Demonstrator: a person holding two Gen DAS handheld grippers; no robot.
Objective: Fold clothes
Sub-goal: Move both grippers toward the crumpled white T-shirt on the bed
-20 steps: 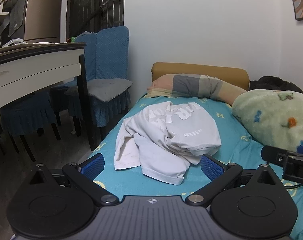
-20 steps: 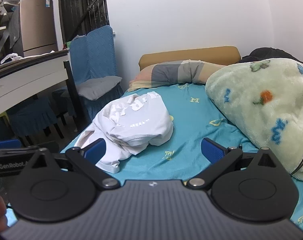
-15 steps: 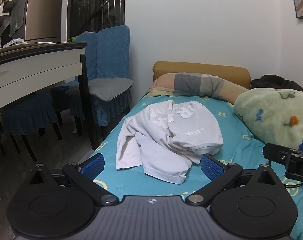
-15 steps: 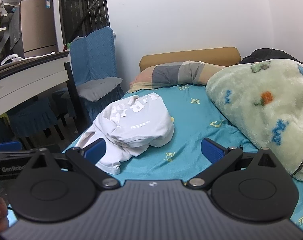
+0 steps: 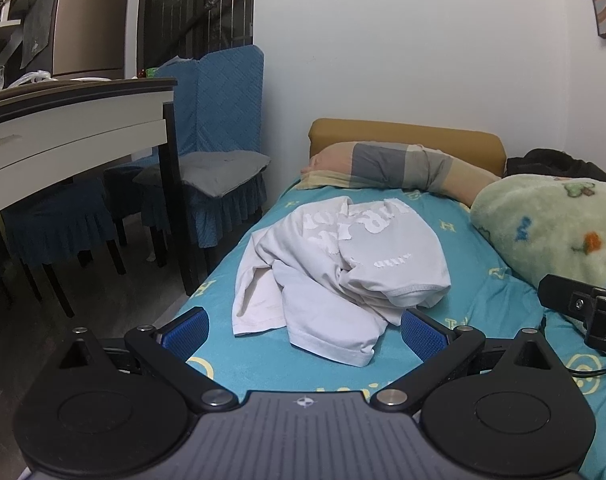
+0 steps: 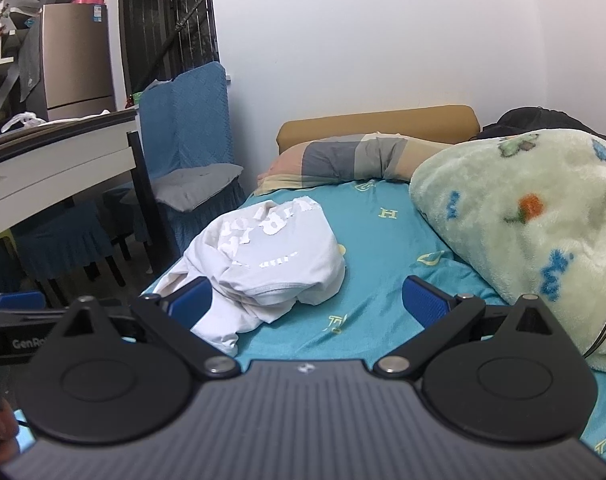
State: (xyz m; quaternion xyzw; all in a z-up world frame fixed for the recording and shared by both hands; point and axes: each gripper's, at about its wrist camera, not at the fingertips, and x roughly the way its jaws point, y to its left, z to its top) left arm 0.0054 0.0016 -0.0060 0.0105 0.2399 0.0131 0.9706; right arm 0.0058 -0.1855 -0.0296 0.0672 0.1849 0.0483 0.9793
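Note:
A crumpled white T-shirt (image 5: 335, 264) with white lettering lies in a heap on the turquoise bed sheet (image 5: 475, 304). It also shows in the right wrist view (image 6: 271, 260). My left gripper (image 5: 305, 330) is open and empty, just short of the shirt's near hem. My right gripper (image 6: 309, 300) is open and empty, its left finger in front of the shirt's near edge. The right gripper's body (image 5: 583, 304) shows at the right of the left wrist view, and the left gripper's body (image 6: 19, 320) at the left of the right wrist view.
A pale green fleece blanket (image 6: 523, 232) is piled on the bed's right side. A striped pillow (image 5: 387, 166) lies against the tan headboard (image 5: 407, 136). Blue covered chairs (image 5: 219, 128) and a white table (image 5: 71, 128) stand left of the bed.
Both grippers have moved a little forward toward the shirt, which now looks slightly closer. Both stay open.

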